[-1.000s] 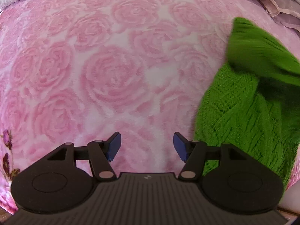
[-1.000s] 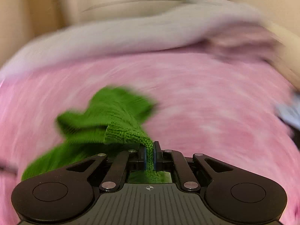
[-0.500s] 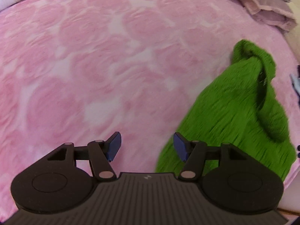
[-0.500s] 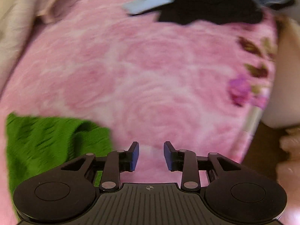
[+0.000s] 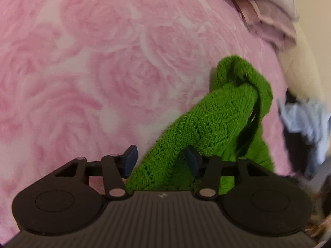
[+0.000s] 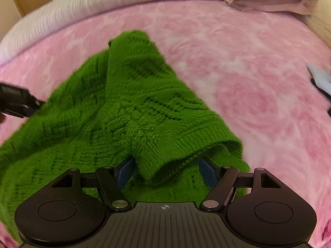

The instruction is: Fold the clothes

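A green knitted sweater [image 6: 132,103] lies crumpled on a pink rose-patterned blanket [image 6: 248,72]. My right gripper [image 6: 165,170] is open, its blue fingers on either side of a ribbed hem fold of the sweater. In the left wrist view my left gripper [image 5: 161,161] is open, with an edge of the sweater [image 5: 206,128] lying between its fingers. The tip of the left gripper also shows at the left edge of the right wrist view [image 6: 14,102], at the sweater's left side.
A grey-white duvet [image 6: 93,6] and a folded mauve cloth [image 6: 269,0] lie at the far side of the bed. Light blue and dark clothes [image 5: 306,124] lie at the right edge of the bed.
My right gripper let go of the sweater, swung away and came back over its hem with its jaws wider. My left gripper moved right, so the sweater's edge lies between its fingers.
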The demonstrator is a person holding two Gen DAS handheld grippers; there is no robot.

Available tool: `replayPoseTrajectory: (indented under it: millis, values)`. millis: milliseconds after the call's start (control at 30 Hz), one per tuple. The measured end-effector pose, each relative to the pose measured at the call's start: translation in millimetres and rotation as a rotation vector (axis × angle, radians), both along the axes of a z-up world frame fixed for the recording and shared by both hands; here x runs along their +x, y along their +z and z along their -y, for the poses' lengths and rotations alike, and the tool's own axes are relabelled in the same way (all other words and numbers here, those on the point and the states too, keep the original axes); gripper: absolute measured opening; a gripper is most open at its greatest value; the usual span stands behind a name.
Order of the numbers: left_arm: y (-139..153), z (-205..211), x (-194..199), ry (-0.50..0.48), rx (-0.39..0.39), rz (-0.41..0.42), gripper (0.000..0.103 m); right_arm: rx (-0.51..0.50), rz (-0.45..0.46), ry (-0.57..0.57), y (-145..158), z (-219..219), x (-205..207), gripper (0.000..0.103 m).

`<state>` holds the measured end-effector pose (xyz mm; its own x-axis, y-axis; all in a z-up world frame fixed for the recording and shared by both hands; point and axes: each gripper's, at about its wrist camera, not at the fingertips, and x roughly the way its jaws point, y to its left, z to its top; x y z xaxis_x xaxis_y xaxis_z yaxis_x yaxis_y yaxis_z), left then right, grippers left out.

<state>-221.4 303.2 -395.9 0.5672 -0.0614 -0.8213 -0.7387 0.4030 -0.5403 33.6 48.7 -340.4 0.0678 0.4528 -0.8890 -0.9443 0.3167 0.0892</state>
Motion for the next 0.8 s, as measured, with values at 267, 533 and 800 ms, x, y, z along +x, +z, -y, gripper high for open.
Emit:
replayPoseTrajectory:
  millis: [267, 533, 800]
  values:
    - [12.9, -9.7, -25.9, 0.01, -0.033, 0.116, 0.068, -0.004, -0.036, -0.098, 2.4, 7.6, 6.2, 0.073]
    - [-20.8, 13.3, 12.5, -0.016, -0.069, 0.166, 0.022, 0.025, -0.031, -0.157, 4.3, -0.9, 8.3, 0.038]
    - [67.5, 30.8, -47.7, 0.063, 0.239, 0.289, 0.013, 0.249, 0.015, -0.212, 63.6, -5.0, 6.1, 0.009]
